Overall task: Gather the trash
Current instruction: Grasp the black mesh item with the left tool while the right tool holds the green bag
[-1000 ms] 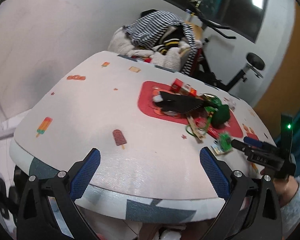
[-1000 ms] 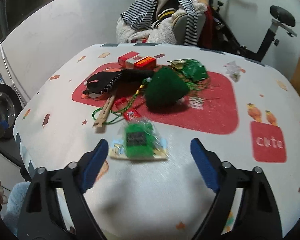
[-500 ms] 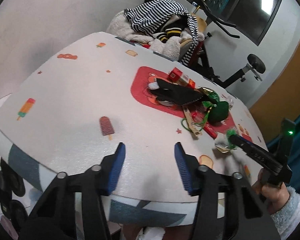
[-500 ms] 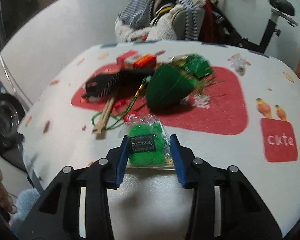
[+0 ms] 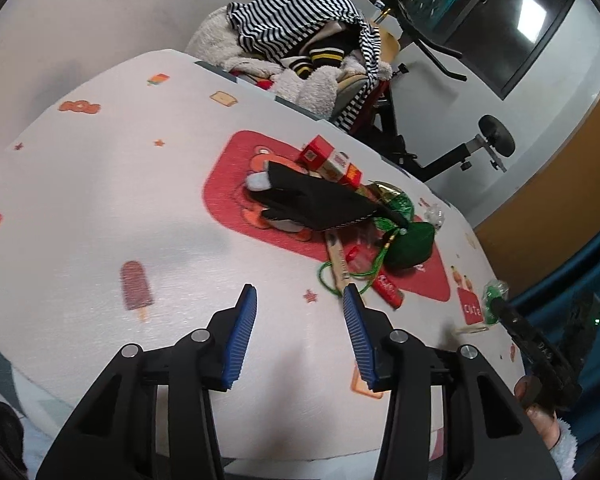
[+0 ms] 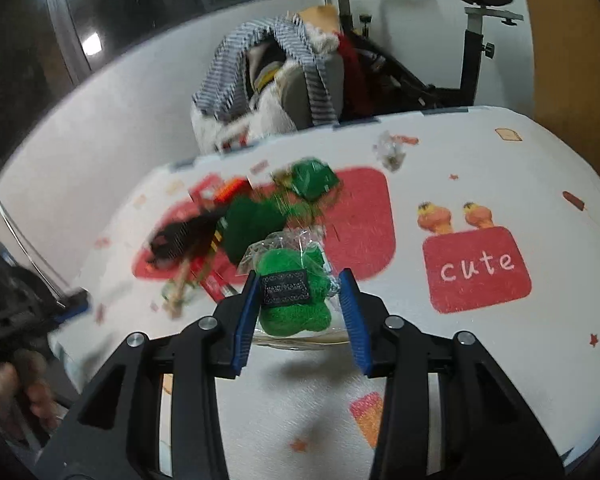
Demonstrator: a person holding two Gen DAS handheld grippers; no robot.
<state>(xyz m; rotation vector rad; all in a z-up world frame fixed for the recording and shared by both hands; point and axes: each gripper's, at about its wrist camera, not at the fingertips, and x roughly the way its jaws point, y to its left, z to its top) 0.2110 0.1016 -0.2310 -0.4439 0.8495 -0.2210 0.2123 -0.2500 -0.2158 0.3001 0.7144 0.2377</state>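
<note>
My right gripper (image 6: 299,312) is shut on a clear packet with a green thing inside (image 6: 292,292) and holds it lifted a little above the table. The packet also shows in the left wrist view (image 5: 494,300), at the tip of the right gripper. My left gripper (image 5: 299,332) is half closed and empty, low over the white patterned tablecloth (image 5: 100,208). Ahead of it lies a pile: a black glove (image 5: 316,200), a red box (image 5: 324,156), a wooden stick (image 5: 338,260), a green cord (image 5: 364,276), a green pouch (image 5: 412,244) and a red wrapper (image 5: 388,288).
A crumpled clear wrapper (image 6: 388,152) lies at the table's far side. Behind the table stand a chair piled with striped clothes (image 5: 300,40) and an exercise bike (image 6: 476,28). The table's near edge is just below both grippers.
My right gripper closed on the green packet and lifted it off the table. My left gripper narrowed from wide open to half closed and moved forward over the table.
</note>
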